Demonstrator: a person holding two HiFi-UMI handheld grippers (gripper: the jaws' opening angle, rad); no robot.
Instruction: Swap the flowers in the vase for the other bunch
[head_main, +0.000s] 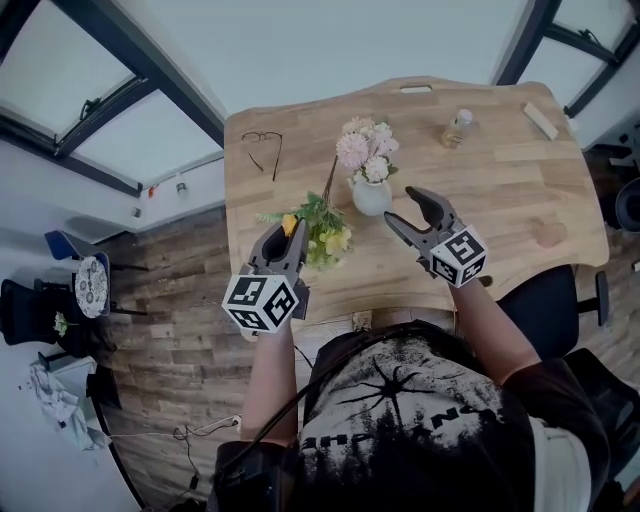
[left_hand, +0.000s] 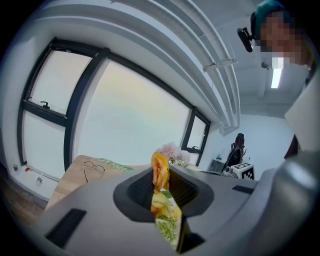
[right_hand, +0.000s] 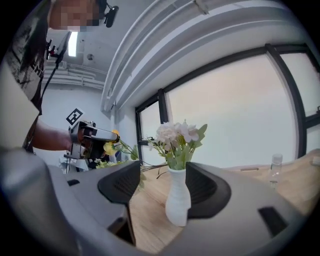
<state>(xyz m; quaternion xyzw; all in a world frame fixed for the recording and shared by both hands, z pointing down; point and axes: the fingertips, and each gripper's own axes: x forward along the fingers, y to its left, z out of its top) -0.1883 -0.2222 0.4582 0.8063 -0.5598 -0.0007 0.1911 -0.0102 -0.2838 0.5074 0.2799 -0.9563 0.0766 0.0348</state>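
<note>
— What do we have on the tabletop (head_main: 500, 200)?

— We see the white vase (head_main: 371, 197) upright, pink flowers (head_main: 362, 150) in it. Our left hand-held gripper (head_main: 288, 235) pinches the yellow bunch (head_main: 325, 232); our right hand-held gripper (head_main: 399, 208) gapes just beside the vase.

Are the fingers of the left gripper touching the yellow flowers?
Touching. The left gripper view shows the left gripper with fingers pinching the yellow flowers.
</note>
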